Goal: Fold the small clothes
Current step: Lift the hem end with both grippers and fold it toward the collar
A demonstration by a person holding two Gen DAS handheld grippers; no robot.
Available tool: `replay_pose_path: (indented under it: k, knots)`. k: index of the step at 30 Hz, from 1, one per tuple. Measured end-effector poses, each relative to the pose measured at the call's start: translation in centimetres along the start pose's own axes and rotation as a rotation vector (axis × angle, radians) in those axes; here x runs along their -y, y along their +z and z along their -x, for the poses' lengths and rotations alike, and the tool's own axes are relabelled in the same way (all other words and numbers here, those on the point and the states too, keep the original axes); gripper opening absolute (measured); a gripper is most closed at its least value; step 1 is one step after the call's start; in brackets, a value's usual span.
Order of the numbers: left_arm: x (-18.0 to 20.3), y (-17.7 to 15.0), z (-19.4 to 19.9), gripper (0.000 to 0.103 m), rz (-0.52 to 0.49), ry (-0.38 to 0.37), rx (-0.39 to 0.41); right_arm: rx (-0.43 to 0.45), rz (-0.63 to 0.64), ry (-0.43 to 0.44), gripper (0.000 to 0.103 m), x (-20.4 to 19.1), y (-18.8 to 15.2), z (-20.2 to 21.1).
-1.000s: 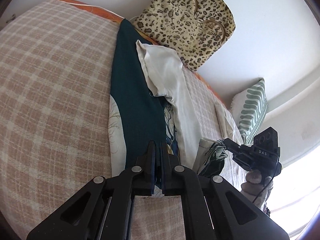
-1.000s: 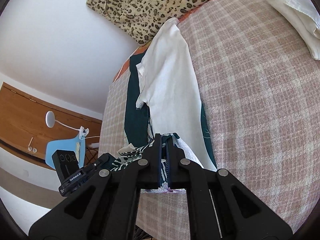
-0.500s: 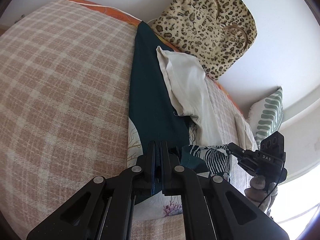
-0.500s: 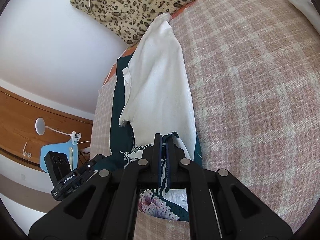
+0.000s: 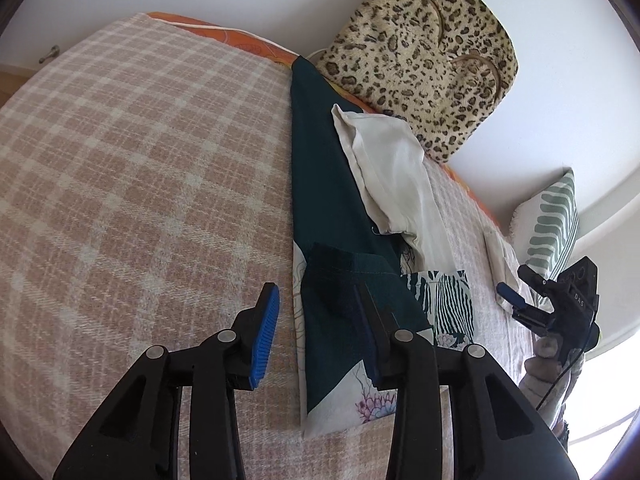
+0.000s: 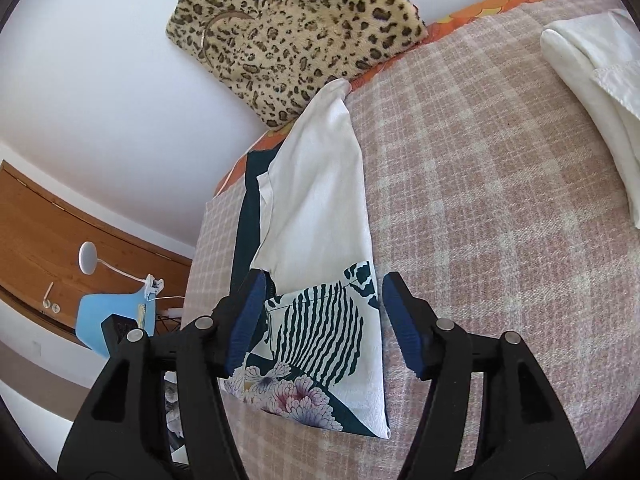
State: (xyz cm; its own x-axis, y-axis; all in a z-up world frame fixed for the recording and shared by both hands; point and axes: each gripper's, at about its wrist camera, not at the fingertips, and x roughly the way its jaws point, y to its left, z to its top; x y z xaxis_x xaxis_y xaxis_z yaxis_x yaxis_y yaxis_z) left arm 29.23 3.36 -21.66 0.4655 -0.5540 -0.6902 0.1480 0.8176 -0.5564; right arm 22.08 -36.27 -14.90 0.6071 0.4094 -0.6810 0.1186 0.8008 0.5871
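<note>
A long garment [image 5: 328, 184], dark teal with a white floral and zebra-stripe print, lies along the plaid blanket [image 5: 140, 184]. Its near end is folded back over itself. A cream cloth [image 5: 392, 168] lies on its far half. My left gripper [image 5: 316, 332] is opening just above the folded teal edge, and its pads do not press on it. My right gripper [image 6: 324, 320] is also opening, with the striped, flowered end [image 6: 320, 340] lying loose under the gap. From the left wrist view the right gripper [image 5: 520, 300] shows at the far right, in a hand.
A leopard-print bag [image 5: 420, 64] leans on the white wall behind the bed. A green striped pillow [image 5: 552, 224] sits at the right. A folded white cloth [image 6: 592, 92] lies further along the blanket. Off the bed stand a blue chair [image 6: 108, 312] and a white lamp [image 6: 88, 256].
Both grippers were shut on the garment's near end and carried it forward over the rest. Now both stand open and the end lies folded on the garment.
</note>
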Motion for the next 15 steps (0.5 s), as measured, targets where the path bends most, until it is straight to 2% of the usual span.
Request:
replay_pose_path:
  k: [4,6,9,15]
  knots:
    - [0.8,-0.8,-1.5,0.036,-0.037,-0.003,-0.036,-0.037,0.037,-0.092,0.064,0.7,-0.7,-1.0]
    - [1.7,-1.1,-1.9,0.036,-0.075,0.008,-0.043,-0.067,0.050,-0.101,0.060,0.9,-1.0,-2.0]
    - [2.8,-1.4,-2.3,0.036,-0.138,0.049,-0.040,-0.100,0.084,-0.116,0.056,0.4,-1.5,-3.4]
    - [3.3,-1.6,-3.0,0.036,-0.196,0.134,-0.026,-0.119,0.175,-0.152,0.043,-1.5,-2.2,-4.7]
